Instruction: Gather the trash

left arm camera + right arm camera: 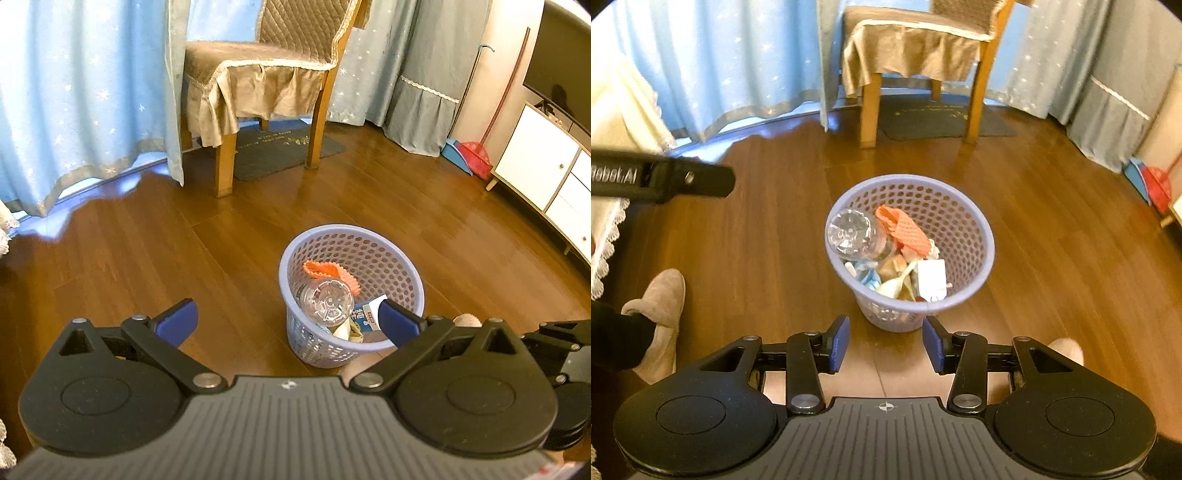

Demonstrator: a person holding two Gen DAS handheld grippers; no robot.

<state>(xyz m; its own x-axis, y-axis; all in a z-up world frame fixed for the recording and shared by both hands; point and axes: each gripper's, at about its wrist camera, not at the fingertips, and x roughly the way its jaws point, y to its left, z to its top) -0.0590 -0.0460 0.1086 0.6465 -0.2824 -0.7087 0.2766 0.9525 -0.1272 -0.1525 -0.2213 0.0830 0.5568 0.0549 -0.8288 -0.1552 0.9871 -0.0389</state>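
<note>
Both grippers empty, fingers spread: right gripper (885, 345) bottom centre, left gripper (286, 325) wider. Bin (979, 254) frame centre, dead ahead of right, nearer to it; from left, ahead and right. Bottle (851, 236), base up, against bin's left wall with orange wrapper (905, 229). Floor looks trash-free; likely near done.

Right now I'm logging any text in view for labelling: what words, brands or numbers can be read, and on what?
"Robot.AI", first letter cut off at the picture's edge: on the black left gripper body.
Gold lettering on the dark floor mat: too blurred to read.
Red and blue print on the small carton in the purple basket: too small to read.
</note>
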